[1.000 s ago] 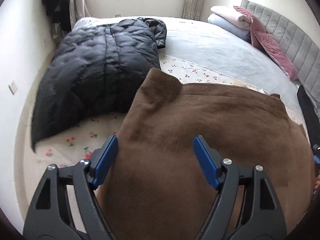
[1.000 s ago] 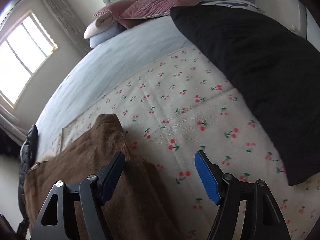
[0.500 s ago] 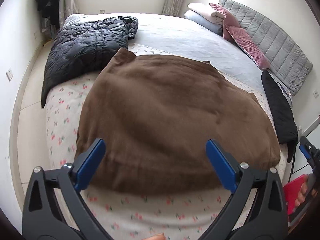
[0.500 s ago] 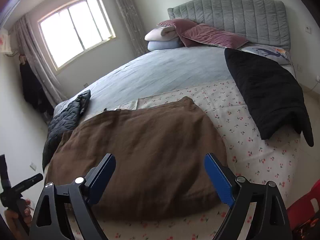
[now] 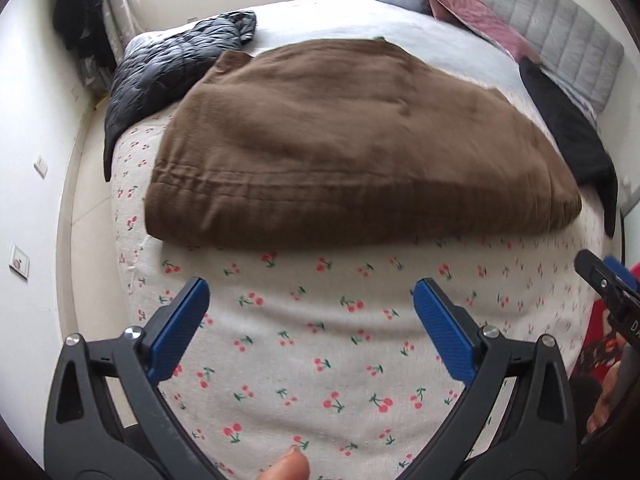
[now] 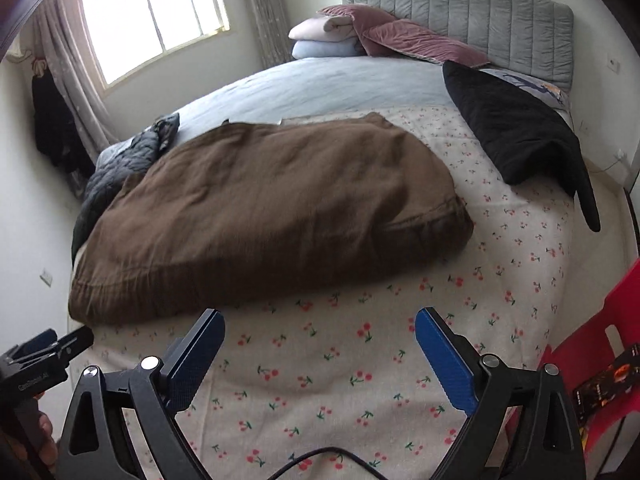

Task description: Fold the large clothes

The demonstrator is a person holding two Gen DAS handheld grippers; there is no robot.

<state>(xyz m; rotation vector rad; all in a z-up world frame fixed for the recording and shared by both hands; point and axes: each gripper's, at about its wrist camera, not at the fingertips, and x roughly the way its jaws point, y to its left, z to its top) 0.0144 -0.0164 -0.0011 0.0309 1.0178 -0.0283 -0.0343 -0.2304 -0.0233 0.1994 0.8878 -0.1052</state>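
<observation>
Left wrist: right gripper [image 5: 612,280] edge-cropped

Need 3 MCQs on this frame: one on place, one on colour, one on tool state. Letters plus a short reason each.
1. Where does the brown garment lie?
A. on the floor
B. on the cherry-print sheet
C. on the red chair

2. What colour are the pads on the left tool?
A. blue
B. red
C. white

3. What state is the right tool in?
A. shut on the garment
B. shut on nothing
C. open, holding nothing

Answers:
1. B, the folded brown bundle rests on the printed sheet, which shows all along its near edge.
2. A, both inner faces are blue.
3. C, its fingers stand wide apart over bare sheet, short of the garment.
</observation>
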